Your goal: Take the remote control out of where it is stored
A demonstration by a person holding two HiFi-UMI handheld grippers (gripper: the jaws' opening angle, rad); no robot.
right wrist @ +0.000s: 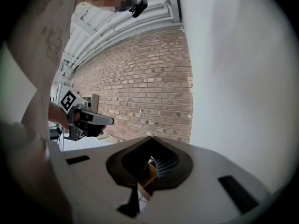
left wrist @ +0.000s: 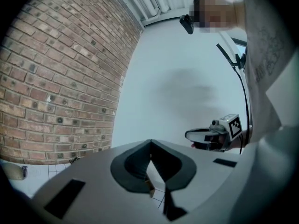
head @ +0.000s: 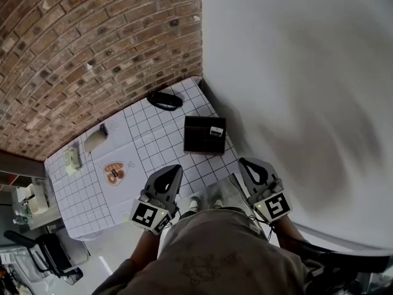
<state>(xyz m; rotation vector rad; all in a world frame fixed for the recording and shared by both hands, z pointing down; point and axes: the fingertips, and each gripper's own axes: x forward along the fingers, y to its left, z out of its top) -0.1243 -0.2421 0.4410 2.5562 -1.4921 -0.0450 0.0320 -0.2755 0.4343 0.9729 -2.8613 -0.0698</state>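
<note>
Desk (head: 153, 146), white grid cover: 1.
Grippers: 2, namely left gripper (head: 174, 171) and right gripper (head: 245, 163).
On the desk, by clock face from its middle:
- black box (head: 199, 141), 3 o'clock: 1
- white item (head: 215, 131) inside the box: 1
- black oval pouch (head: 164, 100), 1 o'clock: 1
- heart-shaped piece (head: 114, 173), 8 o'clock: 1
- pale green item (head: 72, 160), 9 o'clock: 1
- grey rounded item (head: 94, 141), 10 o'clock: 1
- small dark item (head: 104, 128) just beside it: 1

Black chair (head: 52, 251), off the desk at 7 o'clock: 1.

Brick wall (head: 92, 42): rough, matt. Table (head: 147, 146): white grid-printed cloth, smooth. Black box (head: 199, 141): matt. Side wall (head: 295, 72): smooth, matt white.
</note>
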